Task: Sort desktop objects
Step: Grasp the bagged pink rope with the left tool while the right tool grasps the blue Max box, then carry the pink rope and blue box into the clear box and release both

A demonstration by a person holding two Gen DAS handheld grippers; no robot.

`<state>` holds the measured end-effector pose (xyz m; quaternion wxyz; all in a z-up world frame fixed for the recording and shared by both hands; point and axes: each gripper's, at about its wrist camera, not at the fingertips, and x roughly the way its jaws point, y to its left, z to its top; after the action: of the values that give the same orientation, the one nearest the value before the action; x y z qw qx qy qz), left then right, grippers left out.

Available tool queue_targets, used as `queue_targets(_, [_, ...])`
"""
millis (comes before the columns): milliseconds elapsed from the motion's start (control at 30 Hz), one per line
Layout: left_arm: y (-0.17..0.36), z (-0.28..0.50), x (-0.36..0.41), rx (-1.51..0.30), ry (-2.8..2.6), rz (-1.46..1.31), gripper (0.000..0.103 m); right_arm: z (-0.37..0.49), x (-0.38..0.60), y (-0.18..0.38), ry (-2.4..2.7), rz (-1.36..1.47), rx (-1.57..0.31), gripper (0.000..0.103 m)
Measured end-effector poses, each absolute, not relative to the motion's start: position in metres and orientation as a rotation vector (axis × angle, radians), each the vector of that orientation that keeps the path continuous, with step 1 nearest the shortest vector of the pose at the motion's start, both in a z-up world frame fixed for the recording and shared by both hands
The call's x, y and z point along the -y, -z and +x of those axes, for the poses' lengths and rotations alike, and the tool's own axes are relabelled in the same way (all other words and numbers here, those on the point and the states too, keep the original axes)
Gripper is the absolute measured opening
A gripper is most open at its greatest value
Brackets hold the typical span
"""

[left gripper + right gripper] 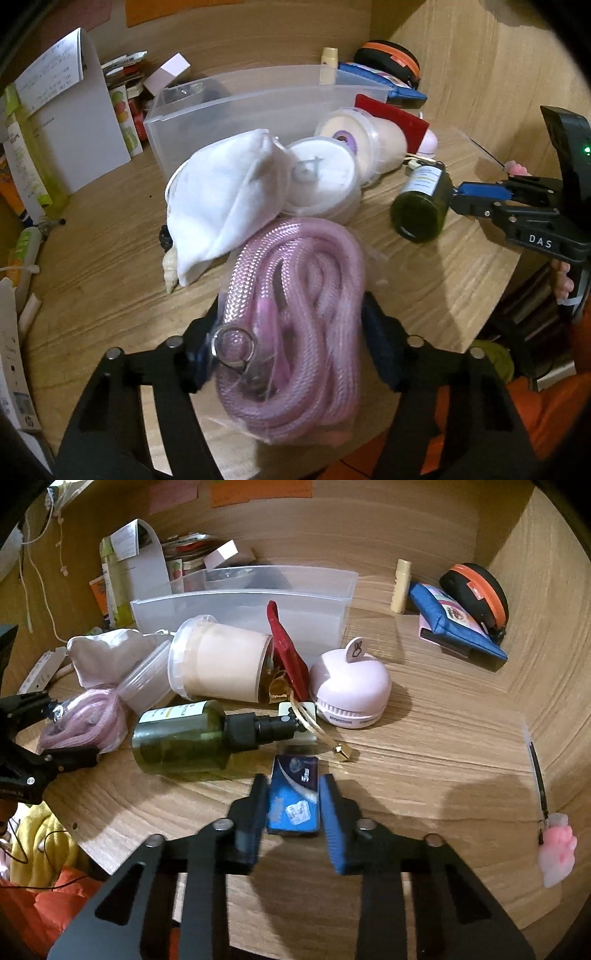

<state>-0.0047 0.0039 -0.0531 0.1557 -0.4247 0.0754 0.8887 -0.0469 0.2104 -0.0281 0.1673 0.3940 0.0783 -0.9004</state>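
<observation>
Left hand-held gripper (pixel 291 354) clamps the bagged pink rope (pixel 295 332) at lower centre, while the right hand-held gripper (pixel 293 805) pinches a blue packet (pixel 293 797); slippery plastic could slide free, and swinging coils might knock the green bottle (pixel 184 738) rolling across the desk (pixel 443 746).

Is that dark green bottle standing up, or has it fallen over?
Tipped over. The green bottle lies on its side on the desk, its black pump cap pointing sideways toward the pink round gadget.
</observation>
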Motion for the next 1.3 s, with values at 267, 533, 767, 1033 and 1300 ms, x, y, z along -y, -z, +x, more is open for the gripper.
queue_targets(267, [0.049,0.014,-0.011,-0.186,-2.55,-1.2,0.06,-0.034,-0.213,0.028,2.572,1.111,-0.202,0.025])
queue_targets(533, [0.029,0.029,-0.023,-0.189,-2.623,-1.078,0.06,-0.021,-0.22,0.008,2.605,1.043,-0.177,0.025])
queue_targets(767, [-0.005,0.02,-0.014,-0.131,-2.711,-0.978,0.06,-0.021,-0.221,-0.021,2.637,0.941,-0.181,0.025])
queue_targets(1033, [-0.04,-0.006,0.005,-0.056,-2.792,-0.882,0.06,-0.04,-0.217,-0.057,2.673,0.808,-0.207,0.025])
queue_targets(1300, [-0.066,-0.044,0.029,0.031,-2.847,-0.853,0.06,-0.071,-0.211,-0.084,2.684,0.718,-0.203,0.025])
